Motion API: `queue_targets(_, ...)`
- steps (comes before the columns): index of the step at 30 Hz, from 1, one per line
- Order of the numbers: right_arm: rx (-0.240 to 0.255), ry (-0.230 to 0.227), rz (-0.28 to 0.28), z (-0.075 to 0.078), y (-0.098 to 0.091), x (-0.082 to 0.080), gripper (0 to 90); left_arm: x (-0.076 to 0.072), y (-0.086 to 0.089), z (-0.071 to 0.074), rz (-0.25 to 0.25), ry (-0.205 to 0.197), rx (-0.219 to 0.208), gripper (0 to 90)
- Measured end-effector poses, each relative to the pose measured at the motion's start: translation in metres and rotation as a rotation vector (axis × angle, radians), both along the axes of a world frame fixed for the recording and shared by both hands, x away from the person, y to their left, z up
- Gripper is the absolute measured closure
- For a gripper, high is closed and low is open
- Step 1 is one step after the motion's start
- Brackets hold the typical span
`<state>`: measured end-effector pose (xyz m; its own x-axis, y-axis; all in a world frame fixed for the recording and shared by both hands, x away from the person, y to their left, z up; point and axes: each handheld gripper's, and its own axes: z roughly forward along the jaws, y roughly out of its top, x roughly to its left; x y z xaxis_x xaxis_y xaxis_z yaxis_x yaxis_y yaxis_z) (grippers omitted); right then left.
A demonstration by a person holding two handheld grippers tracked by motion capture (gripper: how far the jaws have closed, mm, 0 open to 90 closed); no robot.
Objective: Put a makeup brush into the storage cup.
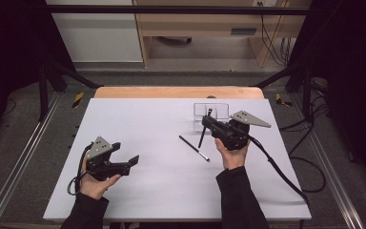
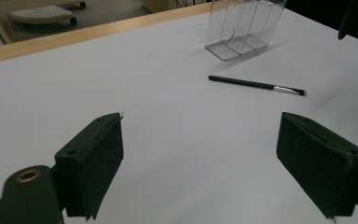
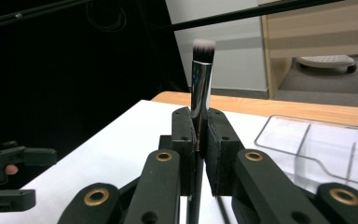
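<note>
Near front edge of table [image 1: 138, 200]: left gripper [image 1: 132, 162], jaws apart, empty. Mid-table: thin brush [image 1: 194, 148], lying flat, unsorted. Right of centre: right gripper [image 1: 208, 122] clamped on thick brush [image 3: 200, 84], upright. Toward far edge: clear organizer [image 1: 211, 110], apparently empty; both brushes seemingly left to stow.

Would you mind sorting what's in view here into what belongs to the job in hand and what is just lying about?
Probably part of the job:
- makeup brush, clamped upright in the right gripper
- thin brush, lying on the table
- clear divided organizer, standing empty nearby
- left gripper, open, holding nothing

Just lying about:
- wooden furniture behind the table
- cables on the floor
</note>
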<state>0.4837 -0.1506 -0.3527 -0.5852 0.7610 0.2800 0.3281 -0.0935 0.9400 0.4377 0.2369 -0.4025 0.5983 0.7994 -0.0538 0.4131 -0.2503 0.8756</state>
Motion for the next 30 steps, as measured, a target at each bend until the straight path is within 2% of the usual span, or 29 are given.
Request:
queue_targets(7,-0.014,-0.018,-0.03,0.006,-0.008,0.007,83.5,0.002,0.007,-0.005,0.015,0.006,0.008,12.4)
queue_targets(19,-0.039,-0.05,-0.081,0.017,-0.015,0.022,83.5,0.003,0.015,-0.004,0.026,-0.008,0.001,9.4)
queue_targets(30,-0.062,-0.055,-0.128,0.021,-0.018,0.041,83.5,0.005,0.019,-0.004,0.038,0.004,0.03,7.0)
